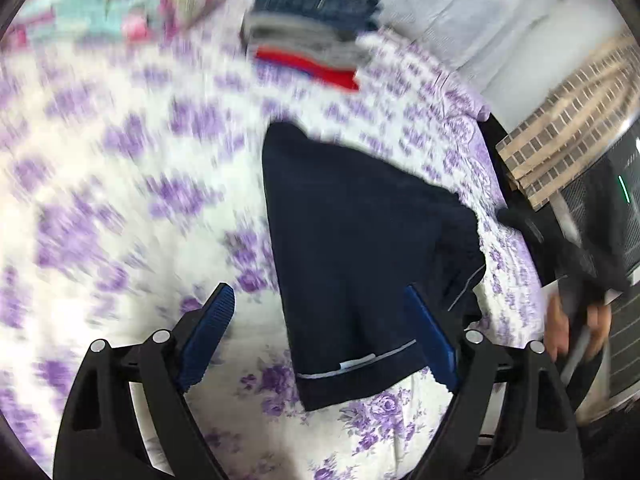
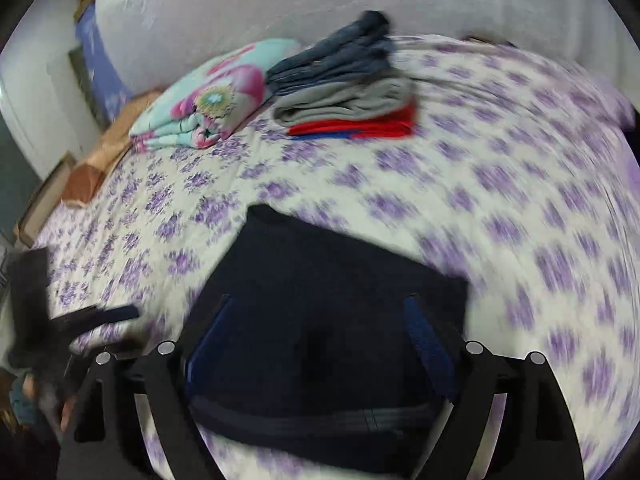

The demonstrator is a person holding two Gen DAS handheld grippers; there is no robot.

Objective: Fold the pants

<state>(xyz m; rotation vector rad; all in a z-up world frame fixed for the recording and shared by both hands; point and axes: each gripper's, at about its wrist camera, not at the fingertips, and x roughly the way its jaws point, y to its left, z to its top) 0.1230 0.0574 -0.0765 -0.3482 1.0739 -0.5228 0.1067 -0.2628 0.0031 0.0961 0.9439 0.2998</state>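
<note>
Dark navy pants lie folded on a bed with a white and purple flowered sheet; they show a thin light stripe near the front hem. My left gripper is open just above the pants' near end, holding nothing. In the right wrist view the same pants lie under my right gripper, which is open with its blue pads either side of the cloth, holding nothing. The left gripper shows blurred at the left edge there. Both views are blurred by motion.
A stack of folded clothes, denim, grey and red, sits at the far side of the bed beside a folded flowered blanket. The bed's right edge drops off next to a checked cloth and a dark appliance.
</note>
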